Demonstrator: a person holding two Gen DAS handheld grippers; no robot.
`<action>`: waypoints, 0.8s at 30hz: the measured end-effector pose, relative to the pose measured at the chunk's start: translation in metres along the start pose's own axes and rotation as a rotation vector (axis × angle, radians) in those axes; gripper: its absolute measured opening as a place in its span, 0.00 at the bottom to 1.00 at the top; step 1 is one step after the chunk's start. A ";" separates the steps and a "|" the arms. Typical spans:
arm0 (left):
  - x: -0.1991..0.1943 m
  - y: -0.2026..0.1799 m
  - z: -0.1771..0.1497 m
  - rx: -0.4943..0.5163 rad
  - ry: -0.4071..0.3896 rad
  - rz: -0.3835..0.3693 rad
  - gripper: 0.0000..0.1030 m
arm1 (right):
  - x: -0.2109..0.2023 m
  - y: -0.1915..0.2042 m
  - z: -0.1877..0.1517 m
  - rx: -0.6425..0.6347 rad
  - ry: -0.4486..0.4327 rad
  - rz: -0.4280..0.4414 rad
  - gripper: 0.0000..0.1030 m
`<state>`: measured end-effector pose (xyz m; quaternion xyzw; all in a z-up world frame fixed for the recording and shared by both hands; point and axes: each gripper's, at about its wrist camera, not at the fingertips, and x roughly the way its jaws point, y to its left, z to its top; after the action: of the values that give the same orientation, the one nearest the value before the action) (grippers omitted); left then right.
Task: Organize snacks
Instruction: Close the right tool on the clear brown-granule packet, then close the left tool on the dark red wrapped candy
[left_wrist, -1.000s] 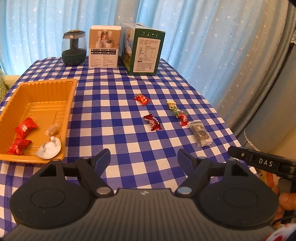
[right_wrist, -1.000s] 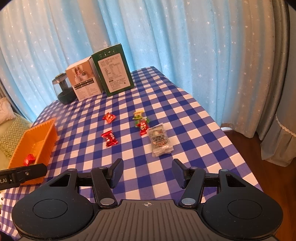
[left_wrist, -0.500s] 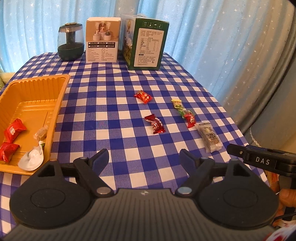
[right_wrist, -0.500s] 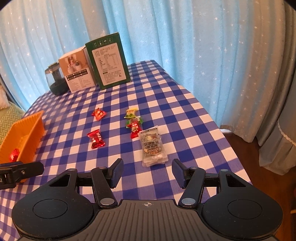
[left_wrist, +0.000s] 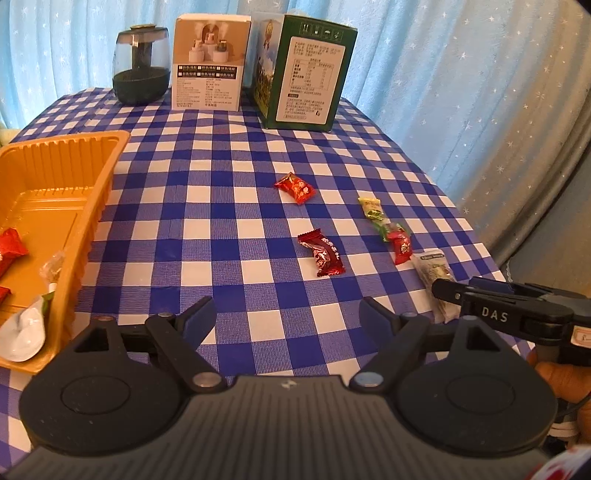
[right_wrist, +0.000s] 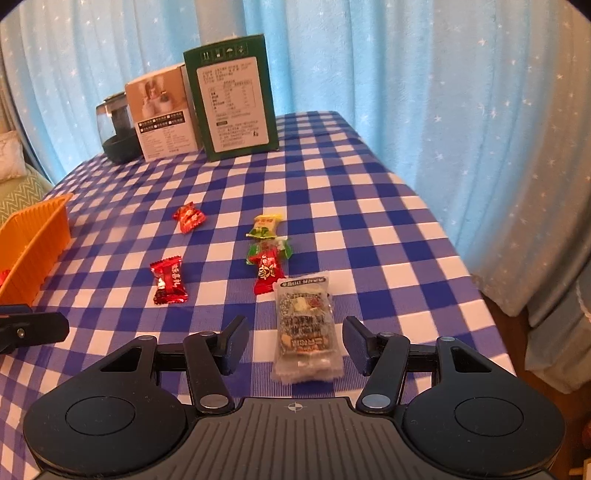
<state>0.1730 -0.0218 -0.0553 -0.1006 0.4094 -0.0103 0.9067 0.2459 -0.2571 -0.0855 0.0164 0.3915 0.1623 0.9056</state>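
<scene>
Several wrapped snacks lie loose on the blue checked cloth: a red candy, a dark red candy, a yellow-green one, a green and red pair and a clear packet. My right gripper is open and low, and the packet lies between its fingers without touching the pads. My left gripper is open with nothing in it, short of the dark red candy. The orange tray at the left holds red candies and a white wrapper.
A green box, a white box and a dark jar stand along the far edge. The table's right edge drops off near the packet, with blue curtain behind. A hand holds the right gripper's handle.
Both grippers came forward and down toward the loose snacks. The clear packet now lies between the right fingers. In the left wrist view the tray slid toward the left edge.
</scene>
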 end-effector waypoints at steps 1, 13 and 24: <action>0.002 0.000 0.000 0.002 0.002 0.000 0.80 | 0.003 0.000 0.001 -0.002 0.003 0.001 0.56; 0.029 -0.004 0.004 -0.007 0.015 0.001 0.80 | 0.019 0.000 0.001 -0.022 0.042 -0.024 0.36; 0.067 -0.016 0.017 -0.015 0.007 -0.029 0.57 | 0.008 0.000 0.007 0.039 -0.036 0.026 0.35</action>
<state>0.2307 -0.0416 -0.0910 -0.1130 0.4113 -0.0206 0.9042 0.2565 -0.2539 -0.0864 0.0422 0.3782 0.1659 0.9098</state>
